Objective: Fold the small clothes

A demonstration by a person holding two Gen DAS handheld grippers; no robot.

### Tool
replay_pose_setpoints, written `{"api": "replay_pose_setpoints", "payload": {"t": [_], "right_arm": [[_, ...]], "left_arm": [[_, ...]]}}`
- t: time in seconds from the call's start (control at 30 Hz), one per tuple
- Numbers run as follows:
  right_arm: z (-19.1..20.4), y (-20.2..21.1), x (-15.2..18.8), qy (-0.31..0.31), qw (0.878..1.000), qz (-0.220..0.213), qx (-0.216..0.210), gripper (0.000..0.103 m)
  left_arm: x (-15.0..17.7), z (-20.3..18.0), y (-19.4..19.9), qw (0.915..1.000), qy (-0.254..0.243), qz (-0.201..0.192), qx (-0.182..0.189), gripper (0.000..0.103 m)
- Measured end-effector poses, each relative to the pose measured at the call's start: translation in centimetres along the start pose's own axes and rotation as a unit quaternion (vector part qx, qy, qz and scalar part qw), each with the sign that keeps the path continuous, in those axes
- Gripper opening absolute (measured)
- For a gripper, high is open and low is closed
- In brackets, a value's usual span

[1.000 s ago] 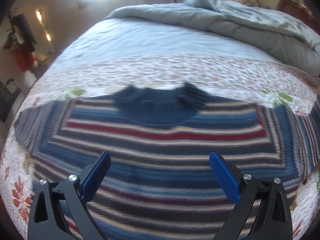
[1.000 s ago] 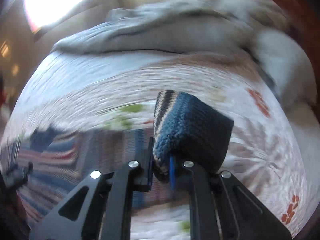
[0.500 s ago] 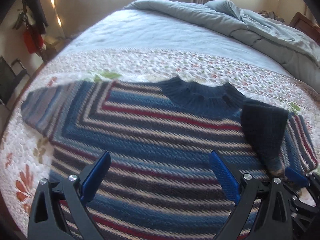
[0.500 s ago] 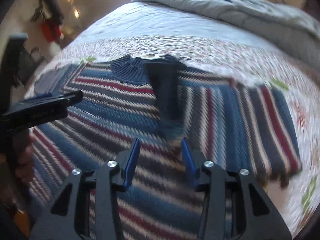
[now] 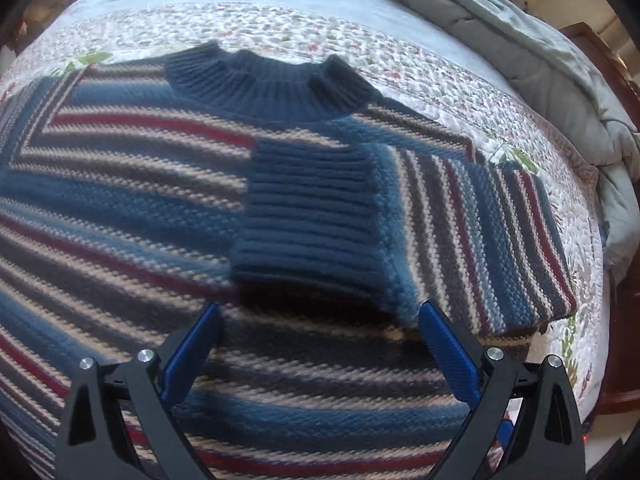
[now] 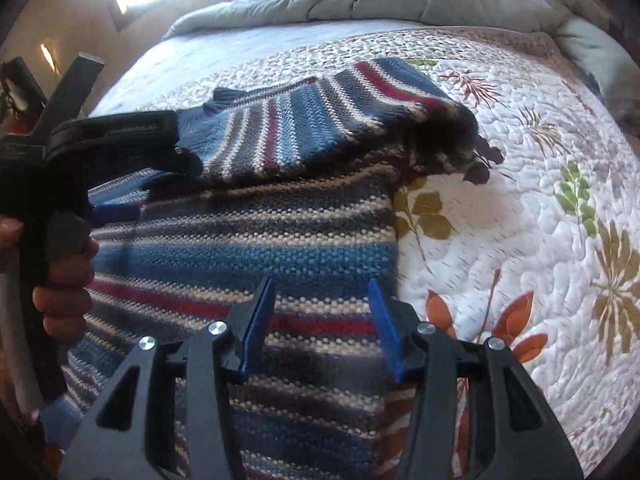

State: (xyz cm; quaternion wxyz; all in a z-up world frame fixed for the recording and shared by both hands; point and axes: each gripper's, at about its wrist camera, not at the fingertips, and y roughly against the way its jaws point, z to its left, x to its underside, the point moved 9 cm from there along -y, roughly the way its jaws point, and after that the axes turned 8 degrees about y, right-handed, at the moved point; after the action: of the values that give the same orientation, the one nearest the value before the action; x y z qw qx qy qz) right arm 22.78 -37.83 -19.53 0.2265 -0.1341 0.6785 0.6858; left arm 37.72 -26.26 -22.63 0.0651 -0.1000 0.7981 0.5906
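Observation:
A small striped knit sweater (image 5: 120, 208) in blue, red, cream and grey lies flat on the quilt, its dark blue collar (image 5: 272, 84) at the far side. Its right sleeve (image 5: 460, 220) is folded in across the chest, with the dark blue ribbed cuff (image 5: 308, 216) on top. My left gripper (image 5: 320, 340) is open and empty just above the sweater's body, near the cuff. My right gripper (image 6: 320, 320) is open and empty over the sweater's right side (image 6: 260, 248). The folded sleeve (image 6: 320, 116) lies beyond it. The left gripper's body (image 6: 100, 140) and the hand that holds it show at the left.
The sweater lies on a white floral quilt (image 6: 520, 220) on a bed. A rumpled grey duvet (image 5: 540, 60) is piled along the far side. A brown wooden bed frame (image 5: 624, 280) runs along the right edge.
The right gripper carried the sleeve cuff over the sweater's chest, let it go and drew back to the sweater's right side. The left gripper moved closer to the cuff.

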Motion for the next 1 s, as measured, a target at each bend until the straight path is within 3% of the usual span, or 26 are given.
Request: {"api": "replay_pose_setpoints", "payload": {"t": [0.1,0.2,0.23,0.3,0.37,0.4,0.47,0.63,0.7,0.8,1.0], "right_arm": [[-0.5,1.0,-1.0,-0.014,1.0,-0.025,0.001,0.051],[-1.7,1.6,-1.9,-0.044,0.998,-0.047,-0.002,0.056],[-2.1,1.6,-1.9,-0.048,0.998,-0.051,0.002,0.056],[-2.7,1.4,-1.8,-0.042,0.998,-0.049,0.005,0.056],[-3.5,1.2,-1.6,-0.047,0.998,-0.048,0.012,0.056],[-4.0,1.3,-1.6,-0.054,0.997,-0.051,0.013,0.056],[-4.9,1.4,-1.5,-0.067,0.996,-0.054,0.01,0.056],[-6.0,0.9,-1.2,-0.064,0.996,-0.049,0.033,0.056],[-5.9,0.4,-1.1,-0.063,0.996,-0.045,0.033,0.056],[-5.4,-0.4,-1.3,-0.056,0.997,-0.039,0.029,0.056],[-3.6,-1.8,-3.5,0.024,0.998,-0.036,0.039,0.056]], "left_arm": [[-0.7,-1.5,-0.4,0.9998,0.009,-0.005,0.019,0.093],[-1.6,-2.4,-1.3,0.9998,0.017,-0.005,0.011,0.062],[-1.9,-2.5,-1.5,0.9998,0.016,-0.008,0.003,0.042],[-2.7,-2.9,-1.7,0.9997,0.016,-0.015,0.009,0.021],[-3.5,-2.8,-1.3,0.9991,0.027,-0.02,0.027,0.009],[-4.3,-2.5,-0.4,0.9981,0.033,-0.029,0.042,0.008],[-5.9,-2.0,1.3,0.9971,0.032,-0.058,0.038,0.008],[-11.1,0.7,6.5,0.9876,0.002,-0.157,-0.004,0.008],[-12.7,3.2,7.3,0.9838,-0.005,-0.176,-0.032,0.008],[-13.6,7.3,5.2,0.9863,0.011,-0.156,-0.052,0.008],[-11.0,11.1,0.3,0.9931,0.06,-0.099,-0.019,0.009]]}}
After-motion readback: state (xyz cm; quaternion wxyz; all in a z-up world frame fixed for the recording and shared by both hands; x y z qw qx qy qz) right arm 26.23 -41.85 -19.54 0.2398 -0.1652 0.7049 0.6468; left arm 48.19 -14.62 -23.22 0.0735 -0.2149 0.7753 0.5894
